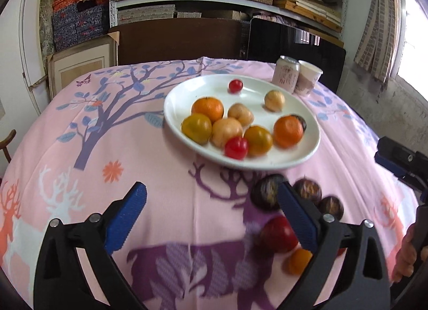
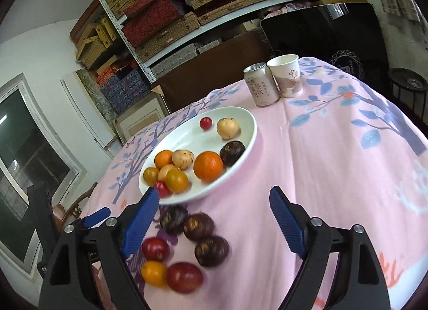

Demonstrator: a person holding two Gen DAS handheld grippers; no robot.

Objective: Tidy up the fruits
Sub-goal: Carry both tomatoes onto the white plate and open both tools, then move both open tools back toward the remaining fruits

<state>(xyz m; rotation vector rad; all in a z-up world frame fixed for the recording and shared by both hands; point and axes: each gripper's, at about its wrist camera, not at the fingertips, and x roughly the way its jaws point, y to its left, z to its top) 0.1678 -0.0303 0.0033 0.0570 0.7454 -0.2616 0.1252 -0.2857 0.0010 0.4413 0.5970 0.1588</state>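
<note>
Your left gripper (image 1: 211, 213) and right gripper (image 2: 214, 213) both hang spread wide over the pink printed tablecloth (image 2: 334, 165), grasping nothing. Just below them, loose on the cloth, lie dark brown round fruits (image 2: 198, 225), red tomatoes (image 2: 184, 277) and an orange tomato (image 2: 153, 273). Farther off, the white oval plate (image 2: 240, 122) carries mixed fruit; beyond stand a pale drink can (image 2: 261, 84) and a paper cup (image 2: 286, 76).

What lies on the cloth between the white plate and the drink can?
Nothing: in the right wrist view, only bare pink tablecloth separates the white plate from the drink can.
</note>
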